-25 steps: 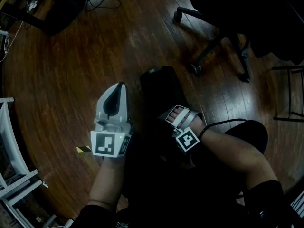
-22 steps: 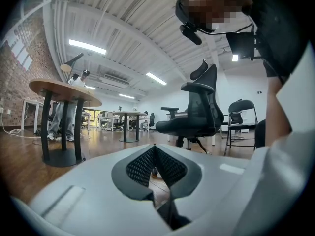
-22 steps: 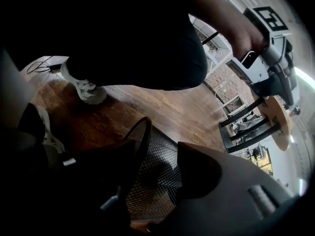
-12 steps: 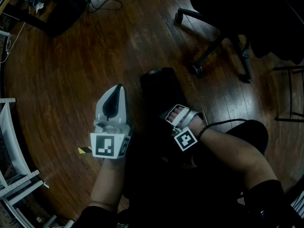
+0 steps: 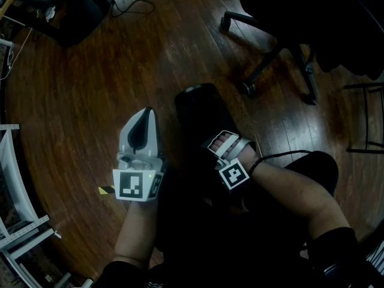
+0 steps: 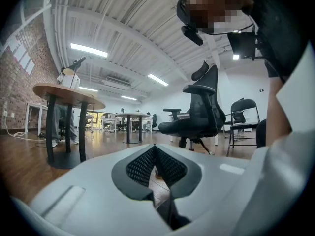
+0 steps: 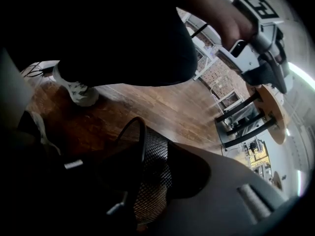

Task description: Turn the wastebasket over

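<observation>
Wastebasket point(image 5: 200, 108) is sitting on the wood floor point(image 5: 108, 77) right in front of the person's legs point(image 5: 198, 233); from the head view it looks like it's standing mouth-up, long axis running up and down, but it's so dark I can't tell if it's tipping at all.

Right claw point(image 5: 223, 141) is reaching down at the near side of the rim; in the right gripper view the black mesh wall is running down between the jaws, which have just been closing and now seem to be pinching it just under the rim wire.

Left claw point(image 5: 147, 116) is hanging just beside the basket on its left, not touching it; its jaws are sitting together at the tips with nothing between them.

Room-wise: bare floor is opening up to the left and beyond the basket; an office chair point(image 5: 282, 53) is standing near on the far right side, a table base point(image 5: 72, 14) is sitting well away at the far left, and a white rack point(image 5: 12, 179) is lining the left edge.
</observation>
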`<state>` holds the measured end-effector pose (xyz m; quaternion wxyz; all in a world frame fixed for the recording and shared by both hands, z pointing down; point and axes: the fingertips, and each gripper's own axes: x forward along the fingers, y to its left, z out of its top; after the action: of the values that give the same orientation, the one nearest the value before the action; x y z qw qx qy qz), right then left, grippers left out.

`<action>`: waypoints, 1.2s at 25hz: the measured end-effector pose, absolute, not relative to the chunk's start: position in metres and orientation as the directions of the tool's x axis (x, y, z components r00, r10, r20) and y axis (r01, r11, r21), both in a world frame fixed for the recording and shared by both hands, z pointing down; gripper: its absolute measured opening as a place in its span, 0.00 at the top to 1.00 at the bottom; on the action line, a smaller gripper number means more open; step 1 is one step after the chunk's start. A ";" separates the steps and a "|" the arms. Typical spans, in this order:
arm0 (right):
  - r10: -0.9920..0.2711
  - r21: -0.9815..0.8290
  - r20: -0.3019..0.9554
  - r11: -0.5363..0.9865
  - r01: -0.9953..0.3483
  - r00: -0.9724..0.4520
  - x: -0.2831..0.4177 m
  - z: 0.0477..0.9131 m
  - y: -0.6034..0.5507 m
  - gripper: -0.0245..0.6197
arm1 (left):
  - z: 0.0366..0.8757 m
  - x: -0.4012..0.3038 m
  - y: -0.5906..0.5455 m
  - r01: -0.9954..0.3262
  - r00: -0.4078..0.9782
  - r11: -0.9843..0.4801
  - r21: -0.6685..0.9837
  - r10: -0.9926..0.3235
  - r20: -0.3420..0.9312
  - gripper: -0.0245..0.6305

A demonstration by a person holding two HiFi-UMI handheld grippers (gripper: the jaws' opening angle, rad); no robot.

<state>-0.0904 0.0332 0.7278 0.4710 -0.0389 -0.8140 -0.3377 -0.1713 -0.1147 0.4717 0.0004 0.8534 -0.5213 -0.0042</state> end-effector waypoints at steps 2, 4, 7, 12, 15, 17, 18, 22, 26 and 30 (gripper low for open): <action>-0.279 0.529 0.776 0.777 0.343 -0.566 -0.092 0.718 0.022 0.76 | 0.469 -0.172 -0.114 -0.892 0.452 -0.452 0.013 -0.892 -0.015 0.96; -0.305 0.548 0.756 0.779 0.306 -0.579 -0.094 0.710 0.012 0.78 | 0.466 -0.173 -0.113 -0.892 0.451 -0.451 0.011 -0.892 -0.026 0.96; -0.342 0.574 0.733 0.775 0.265 -0.588 -0.094 0.699 -0.002 0.82 | 0.461 -0.172 -0.113 -0.894 0.446 -0.447 0.011 -0.894 -0.041 0.96; -0.361 0.592 0.718 0.766 0.249 -0.596 -0.097 0.680 -0.032 0.88 | 0.458 -0.175 -0.108 -0.900 0.435 -0.435 -0.005 -0.899 -0.055 0.96; -0.383 0.614 0.704 0.751 0.242 -0.598 -0.094 0.667 -0.057 0.91 | 0.460 -0.176 -0.106 -0.905 0.425 -0.424 -0.016 -0.905 -0.037 0.96; -0.401 0.626 0.695 0.745 0.229 -0.597 -0.091 0.658 -0.074 0.92 | 0.462 -0.177 -0.103 -0.908 0.419 -0.419 -0.019 -0.908 -0.026 0.96; -0.406 0.631 0.691 0.742 0.226 -0.598 -0.089 0.655 -0.079 0.93 | 0.463 -0.179 -0.101 -0.911 0.412 -0.412 -0.020 -0.911 -0.013 0.96; -0.418 0.643 0.685 0.731 0.227 -0.596 -0.082 0.648 -0.097 0.94 | 0.470 -0.186 -0.097 -0.918 0.397 -0.397 -0.021 -0.918 0.018 0.96; -0.435 0.624 0.688 0.763 0.168 -0.580 -0.076 0.642 -0.118 0.95 | 0.469 -0.192 -0.097 -0.919 0.393 -0.393 -0.032 -0.920 0.013 0.96; -0.435 0.572 0.681 0.818 0.057 -0.589 -0.071 0.635 -0.128 0.95 | 0.469 -0.193 -0.095 -0.919 0.393 -0.393 -0.035 -0.919 0.018 0.96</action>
<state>-0.0714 -0.1282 0.6352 0.4394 0.1117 -0.8462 -0.2800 -0.1930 -0.0949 0.4690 -0.0097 0.8344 -0.5508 0.0172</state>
